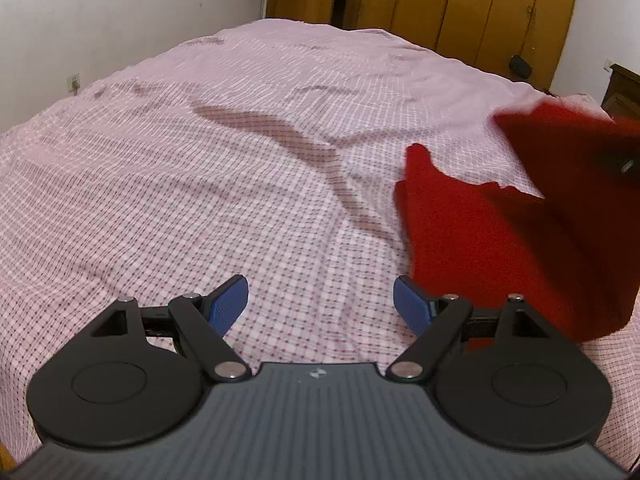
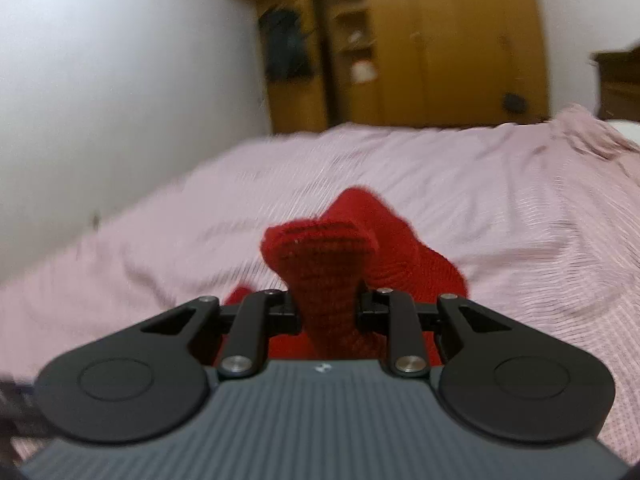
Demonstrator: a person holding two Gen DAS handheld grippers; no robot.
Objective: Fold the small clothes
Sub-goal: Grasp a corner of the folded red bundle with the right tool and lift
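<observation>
Fingers [image 2: 296, 312] pinch red knit garment [image 2: 324, 264] between them.

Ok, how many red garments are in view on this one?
1. A single red knitted garment lies partly on the pink checked bedspread, one end bunched in the right gripper. Folds may hide another.

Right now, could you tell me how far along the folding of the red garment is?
Done: nothing looks folded yet. In hand: the right hand-held gripper is shut on a bunched part of the red knit garment, lifting it off the pink checked bedspread. The left hand-held gripper is open and empty beside the cloth. Left: spreading it flat and making every fold.
</observation>
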